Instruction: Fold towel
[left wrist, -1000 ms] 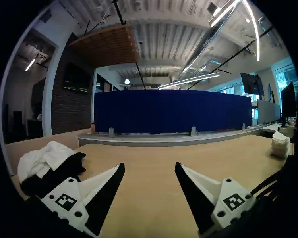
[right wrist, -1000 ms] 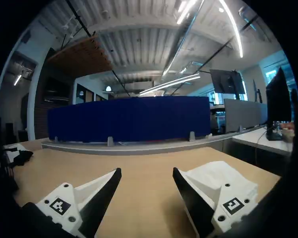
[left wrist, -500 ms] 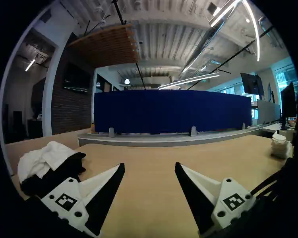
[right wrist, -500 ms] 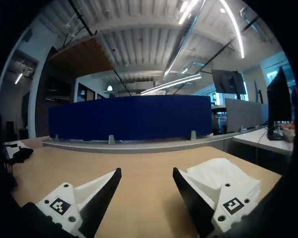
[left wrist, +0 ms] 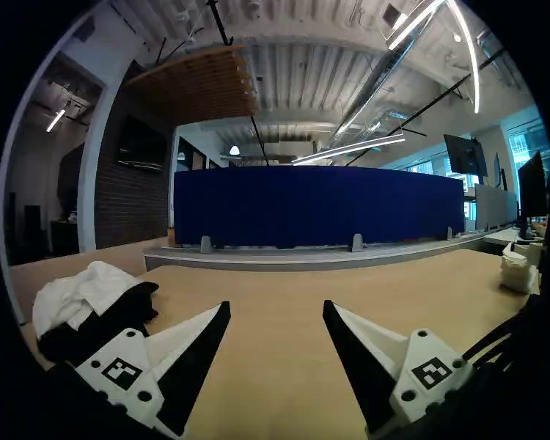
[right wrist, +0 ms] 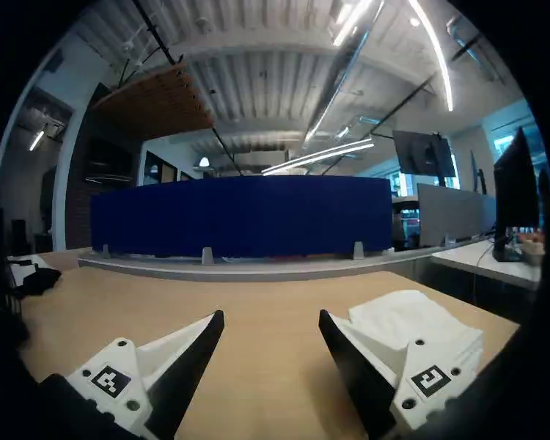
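Folded towel [right wrist: 414, 315] sits beside the right gripper [right wrist: 271, 326], spread apart; left gripper [left wrist: 276, 317] also spread, empty.

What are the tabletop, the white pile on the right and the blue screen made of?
Tabletop: pale wood or wood-look laminate, matte. White pile: soft cloth, likely folded towels, given rounded creases. Blue screen: seemingly fabric-covered, flat and unshiny; too far to be sure.

A blue partition [left wrist: 312, 205] backs the wooden desk [left wrist: 275, 345] under ceiling strip lights [right wrist: 429, 51].
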### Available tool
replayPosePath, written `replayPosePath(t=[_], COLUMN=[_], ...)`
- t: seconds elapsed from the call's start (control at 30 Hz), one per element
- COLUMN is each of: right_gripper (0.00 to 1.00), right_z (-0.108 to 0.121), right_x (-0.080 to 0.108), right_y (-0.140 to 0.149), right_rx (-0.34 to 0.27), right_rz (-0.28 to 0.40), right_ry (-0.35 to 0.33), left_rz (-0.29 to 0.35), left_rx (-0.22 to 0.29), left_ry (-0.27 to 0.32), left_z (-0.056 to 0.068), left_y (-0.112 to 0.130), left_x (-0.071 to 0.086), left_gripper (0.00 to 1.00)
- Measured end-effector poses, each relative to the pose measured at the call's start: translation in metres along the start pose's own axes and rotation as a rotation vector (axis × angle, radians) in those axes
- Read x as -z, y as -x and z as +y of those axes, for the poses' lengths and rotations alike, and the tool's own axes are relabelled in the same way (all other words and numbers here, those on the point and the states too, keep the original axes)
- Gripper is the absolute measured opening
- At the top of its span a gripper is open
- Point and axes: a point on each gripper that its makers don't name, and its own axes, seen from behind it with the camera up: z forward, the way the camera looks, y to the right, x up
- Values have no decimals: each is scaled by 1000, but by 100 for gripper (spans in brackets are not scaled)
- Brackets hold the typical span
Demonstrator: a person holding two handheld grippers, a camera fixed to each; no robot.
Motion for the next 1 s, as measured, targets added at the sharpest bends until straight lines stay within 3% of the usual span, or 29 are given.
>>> replayPosePath(t=[1.0], right_gripper=[100], right_z=[-1], right_x=[-1], right_y=[4], right_rx=[19], right_rz=[-1], right_ry=[5], left_rz=[0], left_rx=[0], left_ry=[0], left_z=[0], left_y=[-1], left_x=[0], left_gripper=[94])
